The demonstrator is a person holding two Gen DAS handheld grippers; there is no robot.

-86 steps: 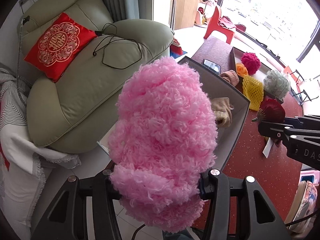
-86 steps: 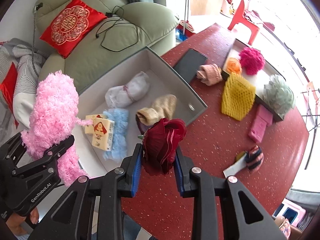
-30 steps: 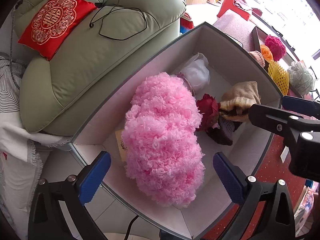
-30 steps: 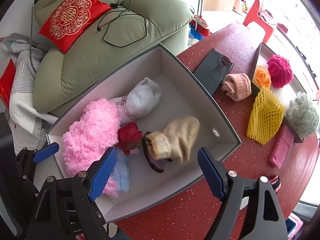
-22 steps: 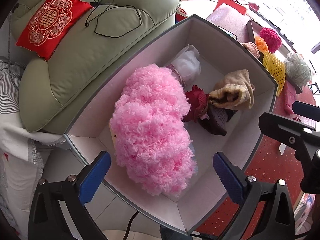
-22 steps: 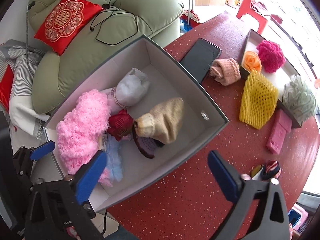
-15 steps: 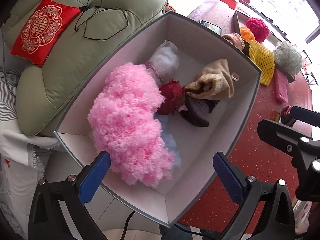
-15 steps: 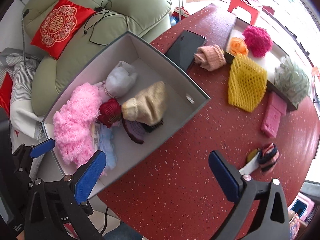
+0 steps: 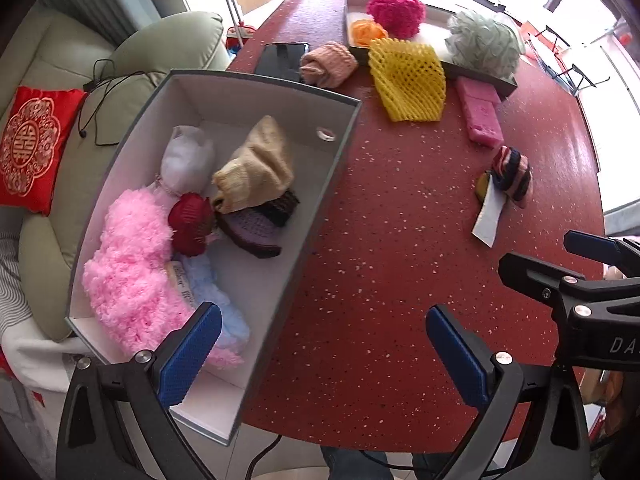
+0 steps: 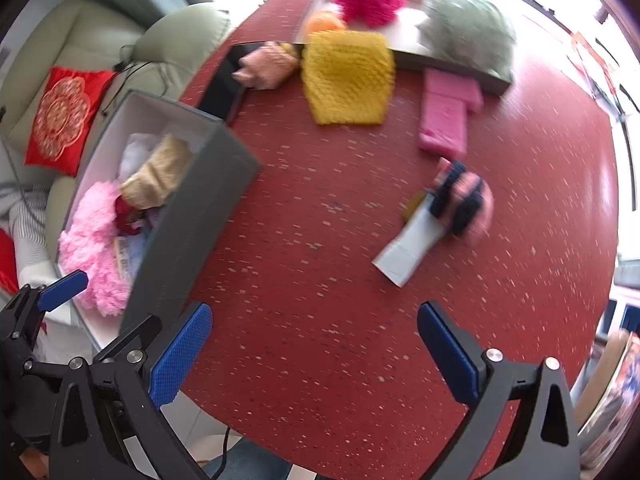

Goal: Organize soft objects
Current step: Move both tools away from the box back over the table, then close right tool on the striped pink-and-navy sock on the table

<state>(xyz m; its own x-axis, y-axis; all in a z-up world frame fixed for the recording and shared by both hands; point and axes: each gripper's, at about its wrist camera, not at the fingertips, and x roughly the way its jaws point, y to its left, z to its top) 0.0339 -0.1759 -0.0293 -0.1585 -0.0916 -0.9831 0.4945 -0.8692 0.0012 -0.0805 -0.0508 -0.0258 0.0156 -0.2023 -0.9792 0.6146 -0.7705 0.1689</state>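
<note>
The grey box [image 9: 344, 152] holds a fluffy pink item [image 9: 128, 272], a red rose [image 9: 190, 224], a beige sock [image 9: 256, 168], a white pouch [image 9: 186, 160] and a pale blue fluffy piece [image 9: 212, 292]. My left gripper [image 9: 320, 344] hangs open and empty over the box's right wall and the red table [image 9: 380, 280]. My right gripper [image 10: 316, 344] is open and empty above bare tabletop. A striped sock roll [image 10: 460, 200] with a white tag [image 10: 408, 248] lies beyond it. The right gripper [image 9: 560, 256] also shows at the left wrist view's right edge.
Farther back lie a pink bar [image 9: 480, 110], a yellow foam net [image 9: 408, 76], a rolled pink sock [image 9: 328, 64] and a phone [image 9: 282, 60]. A tray [image 9: 480, 72] carries a magenta pompom [image 9: 396, 8], an orange flower [image 9: 368, 32] and a green pouf [image 9: 484, 40]. A green armchair [image 9: 176, 48] stands left of the box.
Both grippers have let go of the pink fluffy item and the rose, which now lie in the box. Both have swung right, from over the box to over the red table.
</note>
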